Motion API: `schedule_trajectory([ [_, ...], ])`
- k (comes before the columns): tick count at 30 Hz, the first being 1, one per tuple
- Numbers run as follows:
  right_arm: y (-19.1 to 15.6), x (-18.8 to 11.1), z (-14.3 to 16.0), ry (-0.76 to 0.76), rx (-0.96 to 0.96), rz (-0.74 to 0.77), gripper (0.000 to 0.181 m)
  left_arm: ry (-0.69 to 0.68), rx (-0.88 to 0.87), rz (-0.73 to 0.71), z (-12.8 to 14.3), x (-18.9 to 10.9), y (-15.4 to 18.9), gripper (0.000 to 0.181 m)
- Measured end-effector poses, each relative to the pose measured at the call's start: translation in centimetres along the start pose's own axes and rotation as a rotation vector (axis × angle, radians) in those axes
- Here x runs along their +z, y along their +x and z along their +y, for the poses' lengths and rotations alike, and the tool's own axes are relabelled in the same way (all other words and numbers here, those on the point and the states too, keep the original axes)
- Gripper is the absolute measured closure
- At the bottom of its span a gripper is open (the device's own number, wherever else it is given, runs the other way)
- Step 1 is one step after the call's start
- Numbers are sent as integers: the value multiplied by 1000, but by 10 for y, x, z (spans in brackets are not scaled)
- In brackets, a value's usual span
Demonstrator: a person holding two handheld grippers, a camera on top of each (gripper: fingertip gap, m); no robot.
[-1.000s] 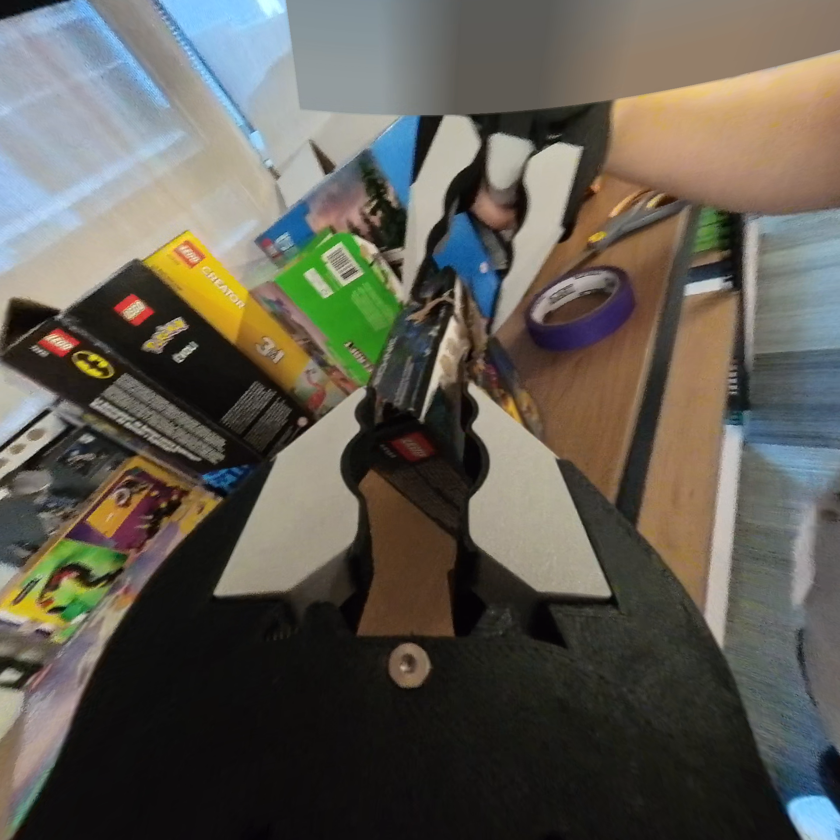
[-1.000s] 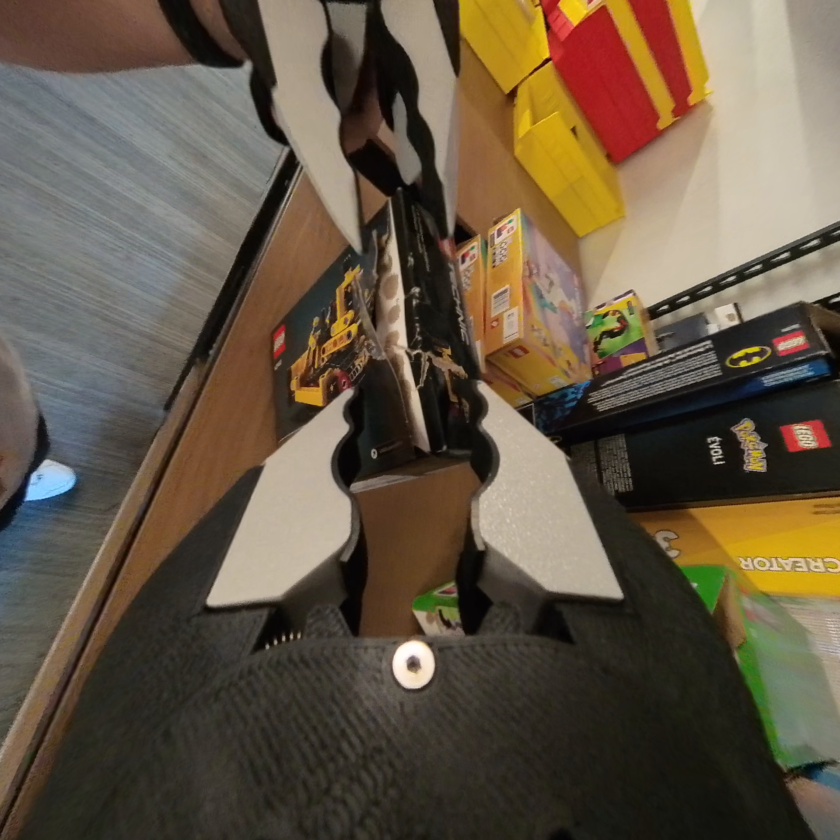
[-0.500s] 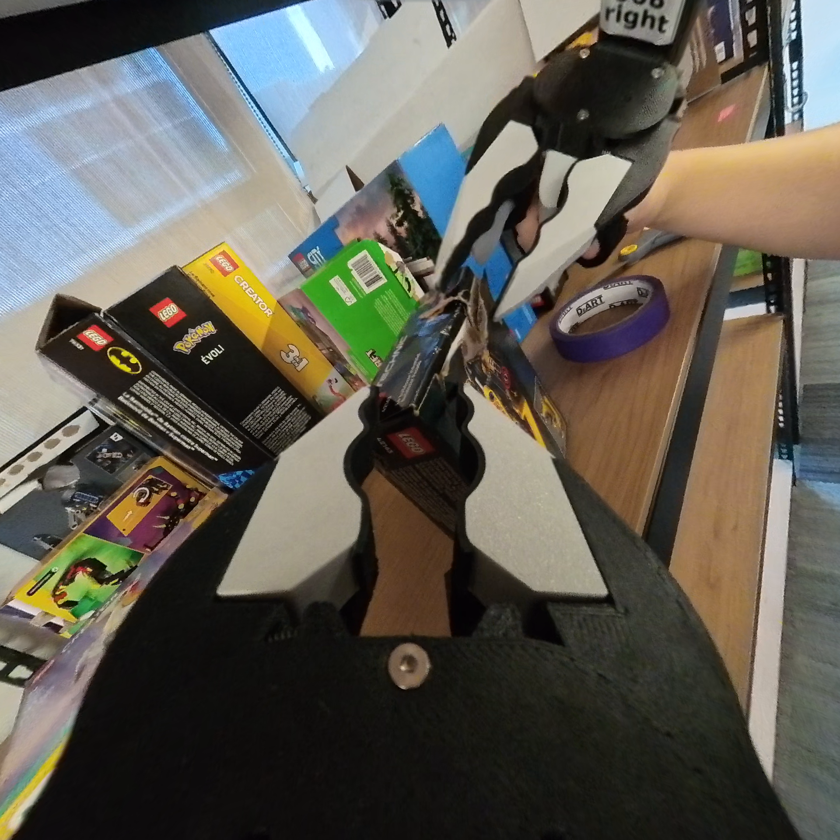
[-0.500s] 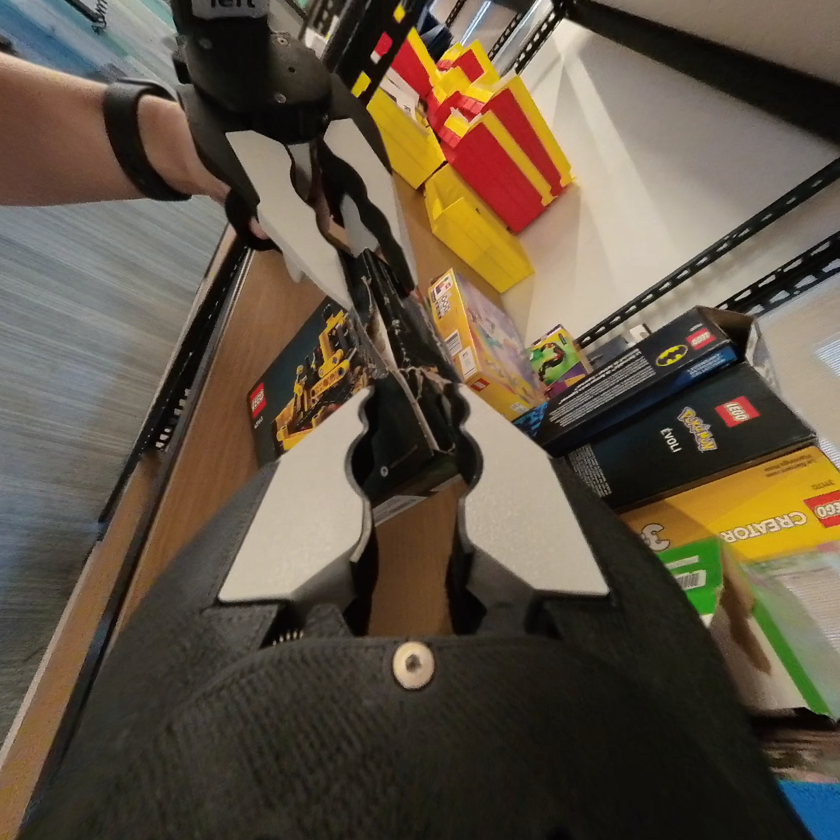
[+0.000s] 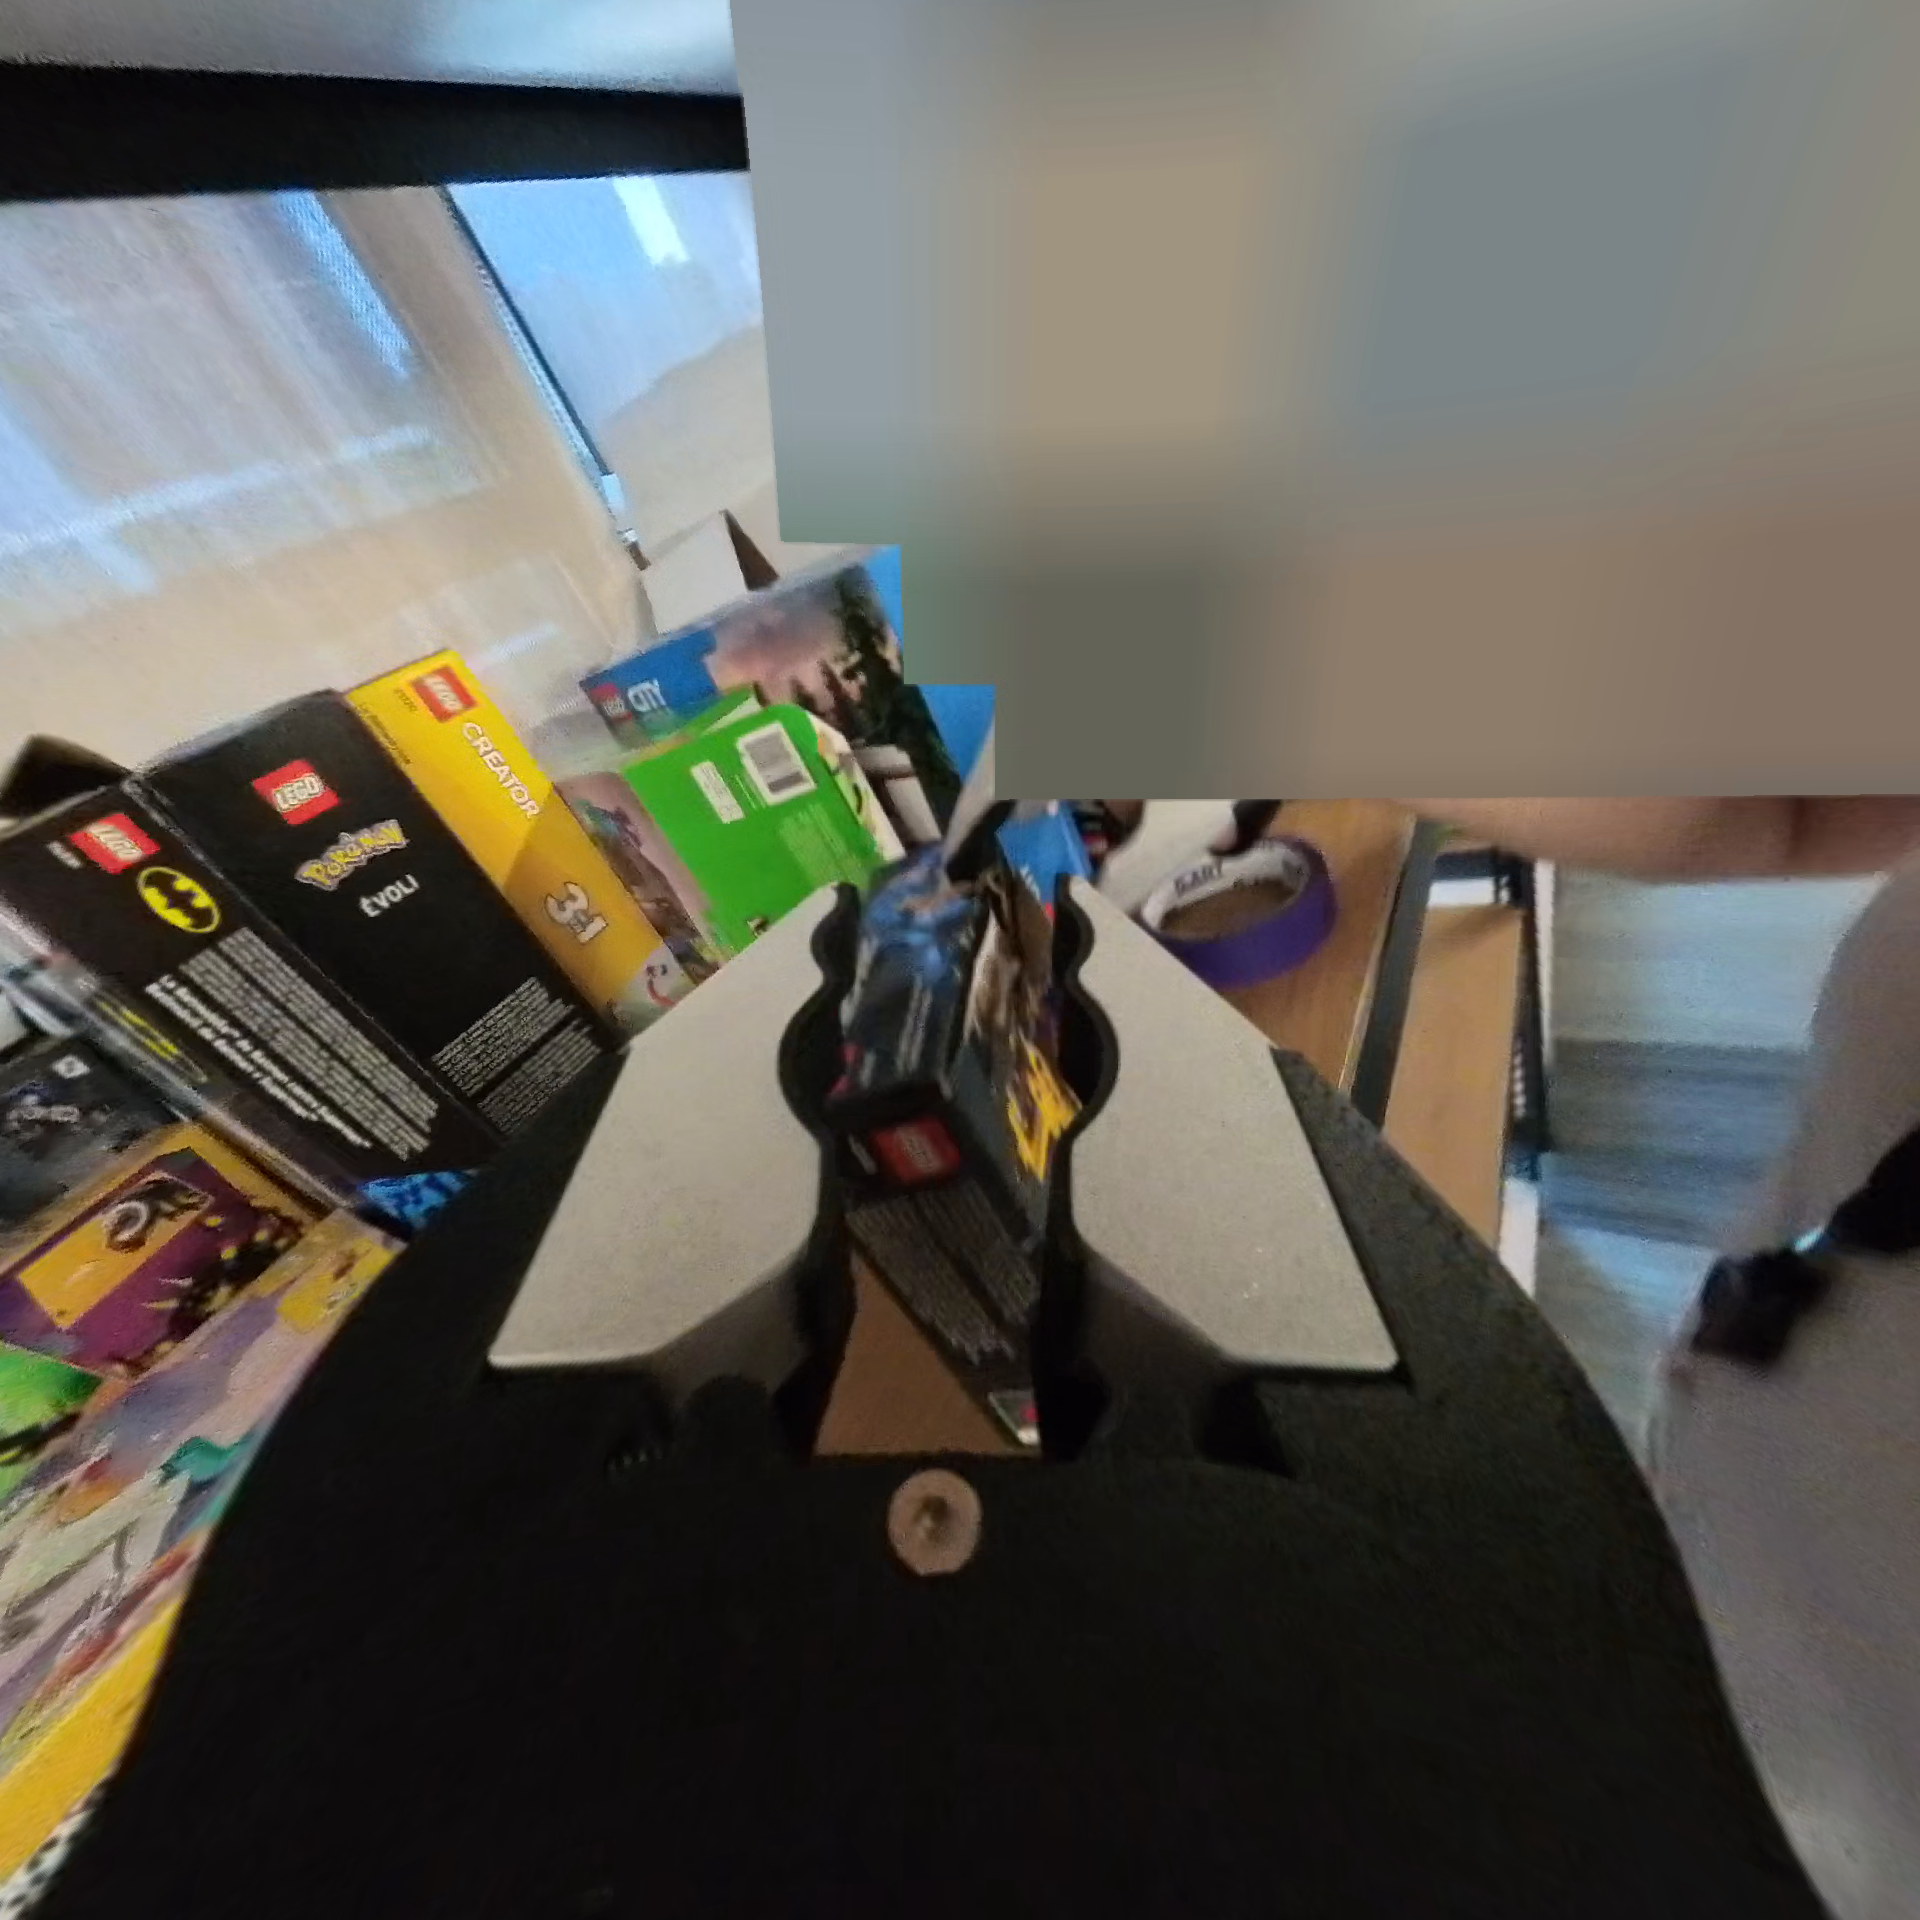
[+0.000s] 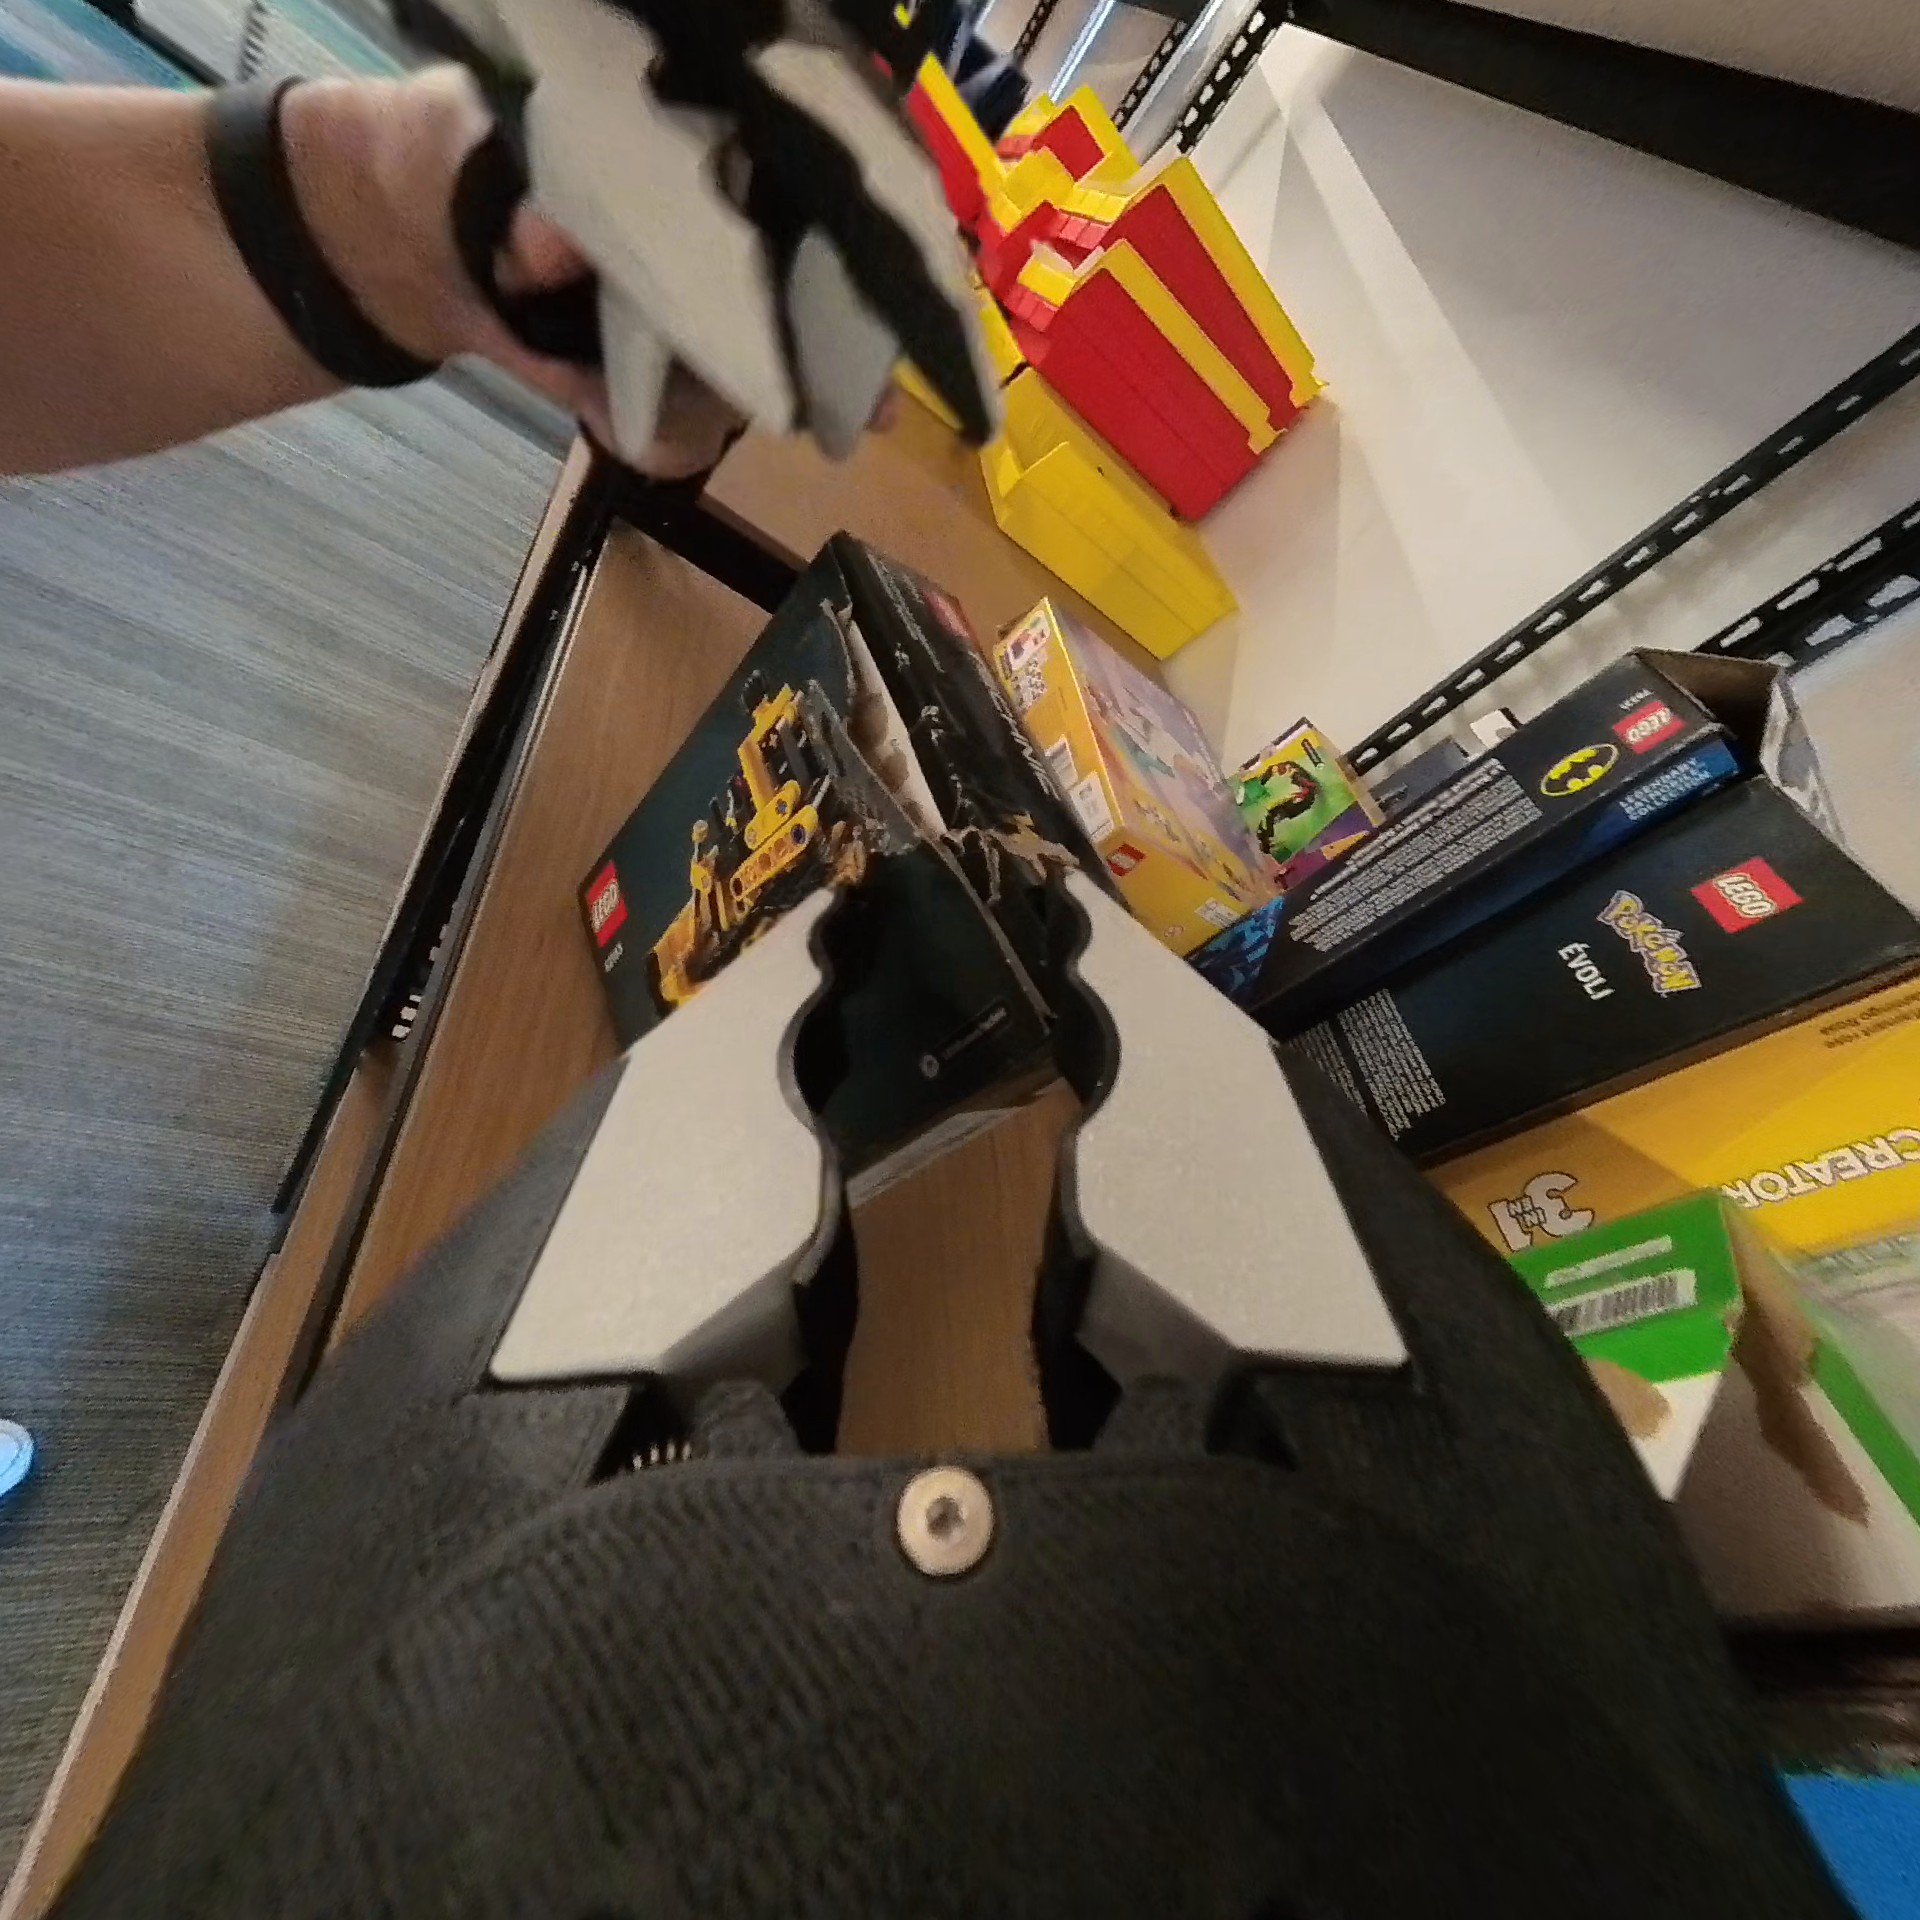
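A black toy box [image 6: 748, 790] with a yellow bulldozer picture and a torn near flap stands on edge on the wooden shelf [image 6: 488, 1039]. My right gripper [image 6: 951, 899] is closed around its near end, one finger on each side. My left gripper [image 5: 956, 894] looks along the same box [image 5: 935, 997], which shows in the gap between its fingers. In the right wrist view the left gripper [image 6: 738, 447] is blurred, above the box's far end and apart from it, with its fingers spread. A blur patch hides most of the right gripper in the left wrist view.
More toy boxes line the back of the shelf: black ones [image 5: 343, 935], a yellow one [image 5: 520, 810] and a green one [image 5: 758, 810]. A purple tape roll [image 5: 1247, 914] lies near the front edge. Red and yellow bins [image 6: 1143, 343] stand at the far end. A black shelf rail [image 6: 468, 748] borders the front. About 8 cm separates my left fingertips from my right.
The left gripper has come off the far end of the box and risen above it. The right gripper stays on the near end, and both views have tilted.
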State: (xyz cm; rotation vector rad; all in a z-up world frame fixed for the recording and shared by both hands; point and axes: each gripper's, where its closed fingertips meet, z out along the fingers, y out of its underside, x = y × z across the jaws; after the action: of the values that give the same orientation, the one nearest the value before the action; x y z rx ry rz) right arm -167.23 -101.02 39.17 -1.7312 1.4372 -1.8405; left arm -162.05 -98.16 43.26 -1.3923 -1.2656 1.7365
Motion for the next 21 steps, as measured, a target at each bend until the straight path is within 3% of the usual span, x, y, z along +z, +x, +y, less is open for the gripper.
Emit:
schedule_trajectory([
  [3,-2,2,-2,6,6,-15,141,-86,-72,6,-9,12,-14,142],
  [6,-2,1,-2,14,18,-24,141,-315,-21,16,13,36,-21,137],
  [10,-3,0,-2,18,18,-19,141,-495,34,60,36,52,-17,136],
  [16,-5,0,-4,20,-9,-17,140,-534,-85,133,38,50,-15,139],
  [21,-5,0,-4,28,-2,-30,138,-544,-72,138,32,48,-12,133],
])
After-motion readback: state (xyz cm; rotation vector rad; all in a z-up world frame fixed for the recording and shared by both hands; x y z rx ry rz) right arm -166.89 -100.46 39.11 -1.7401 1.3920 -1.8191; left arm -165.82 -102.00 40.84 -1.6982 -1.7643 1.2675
